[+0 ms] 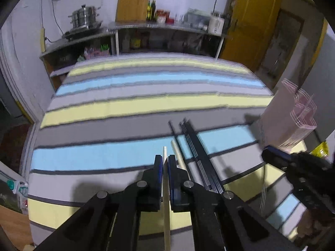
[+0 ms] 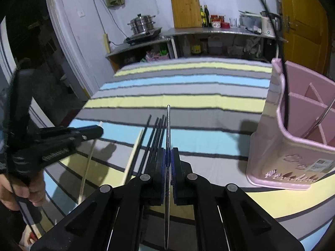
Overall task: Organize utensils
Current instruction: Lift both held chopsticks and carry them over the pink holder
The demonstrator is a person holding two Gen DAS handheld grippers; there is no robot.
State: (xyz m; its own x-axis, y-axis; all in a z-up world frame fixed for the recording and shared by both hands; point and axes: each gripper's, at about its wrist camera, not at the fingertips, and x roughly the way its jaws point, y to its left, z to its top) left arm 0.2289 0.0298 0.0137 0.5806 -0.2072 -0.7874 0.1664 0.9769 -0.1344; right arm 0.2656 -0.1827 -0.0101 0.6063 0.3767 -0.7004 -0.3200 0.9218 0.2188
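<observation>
Two grippers, both clamped on utensils above striped cloth (image 1: 129, 104). Left gripper (image 1: 165, 163): jaws together on pale wooden chopstick (image 1: 166, 209), stick running between pads, tip poking out ahead. Seen from right wrist view as black tool at left (image 2: 92, 132), held by hand (image 2: 23, 188), pale stick hanging below it. Right gripper (image 2: 168, 156): jaws pinched on thin metal chopstick (image 2: 168, 125), shaft straight through the middle, tip pointing forward over the cloth. Seen from left wrist view at right edge (image 1: 266, 153), thin metal shaft blurred below it. Second pale chopstick (image 2: 134, 152) lying on cloth just left of black chopsticks (image 2: 155, 138), bundle side by side, roughly parallel, next to right gripper's left finger. Pink utensil holder (image 2: 270, 146) upright on cloth at right, divided into compartments; one metal utensil (image 2: 320, 115) leaning inside, exact compartment unclear. Dark cable (image 2: 284, 79) crossing in front of holder rim. Background: metal shelf (image 2: 209, 31) with steamer pot (image 2: 142, 24), cutting board (image 2: 185, 10), bottles (image 2: 205, 15), yellow door (image 2: 301, 21) at right. Left view motion-blurred.
</observation>
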